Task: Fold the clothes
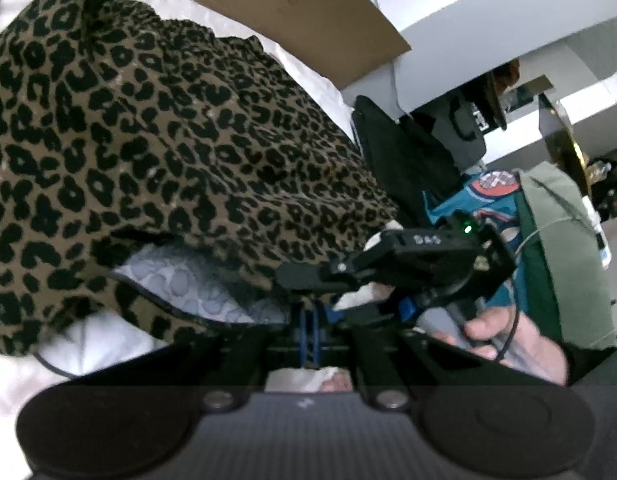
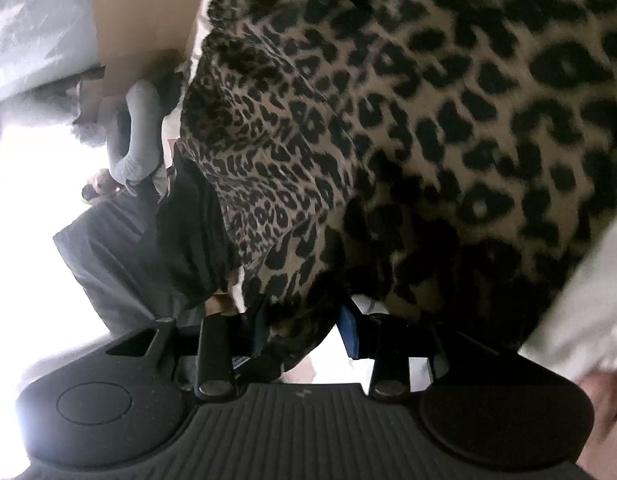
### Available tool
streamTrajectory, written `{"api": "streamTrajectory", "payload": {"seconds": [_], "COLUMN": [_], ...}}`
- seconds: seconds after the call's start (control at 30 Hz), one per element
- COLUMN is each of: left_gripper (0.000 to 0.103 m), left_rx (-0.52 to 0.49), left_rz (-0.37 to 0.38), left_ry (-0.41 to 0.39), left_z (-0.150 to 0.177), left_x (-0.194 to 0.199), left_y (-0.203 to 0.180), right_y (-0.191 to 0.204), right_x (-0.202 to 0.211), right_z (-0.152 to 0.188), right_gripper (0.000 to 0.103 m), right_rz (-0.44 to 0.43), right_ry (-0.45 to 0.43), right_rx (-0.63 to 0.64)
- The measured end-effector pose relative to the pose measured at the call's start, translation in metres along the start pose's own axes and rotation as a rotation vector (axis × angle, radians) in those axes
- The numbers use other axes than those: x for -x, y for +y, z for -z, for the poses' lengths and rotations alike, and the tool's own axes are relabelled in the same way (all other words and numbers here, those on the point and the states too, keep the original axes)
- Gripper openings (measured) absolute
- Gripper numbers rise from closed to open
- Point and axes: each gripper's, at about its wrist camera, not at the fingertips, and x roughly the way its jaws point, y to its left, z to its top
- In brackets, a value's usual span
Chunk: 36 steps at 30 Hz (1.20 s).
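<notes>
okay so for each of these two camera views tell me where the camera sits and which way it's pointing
Left wrist: sits on the left claw, looking forward and down along its shut fingers at the leopard print garment on the white bedding; the right claw and the hand holding it show on the right.
Right wrist: sits on the right claw, very close to the leopard print garment, a fold of it between its parted blue fingers.
Shared: the same garment and the cardboard box.

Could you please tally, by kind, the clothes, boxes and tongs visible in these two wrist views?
Leopard-print garment: 1
Black garment: 1
Green garment: 1
Cardboard box: 1
Tongs: 2, the left tongs and the right tongs
Total: 6
</notes>
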Motion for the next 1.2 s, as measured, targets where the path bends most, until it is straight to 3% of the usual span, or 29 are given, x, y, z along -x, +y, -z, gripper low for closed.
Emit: {"api": "streamTrajectory", "payload": {"seconds": [0.2,0.3,0.47,0.77,0.93,1.13,1.2], "left_gripper": [0.003,0.003,0.003,0.003,0.003,0.003,0.003], "left_rx": [0.067,0.055,0.037,0.033,0.041,0.026,0.026], "left_rz": [0.037,0.025,0.007,0.001,0.01,0.01,0.004], "left_ry": [-0.025,-0.025,-0.044,-0.051,-0.024,0.027,0.034], "left_z": [0.007,0.009,0.011,0.011,0.016,0.022,0.023], "left_x": [-0.004,-0.007,-0.004,-0.004,-0.011,-0.02,-0.022], "left_y": [0.002,0.001,-0.001,-0.005,-0.008,-0.011,-0.011], "right_y": [-0.015,-0.024,-0.031,-0.027,-0.03,-0.035,-0.038], "right_x": [0.001,0.0,0.005,-0.001,-0.002,0.006,0.008], "right_z": [0.008,0.01,0.008,0.013,0.011,0.008,0.007], "right_gripper": [0.043,0.045,0.049,0.059,0.057,0.043,0.043], "right_rz": [-0.055,-0.065,-0.045,-0.096,-0.115,-0.107,-0.102], "right_ry": [0.019,0.028,0.023,0.043,0.035,-0.002,-0.009], "right_rx": [-0.098,-0.148,-0.179,-0.177,-0.2,-0.192,-0.198]}}
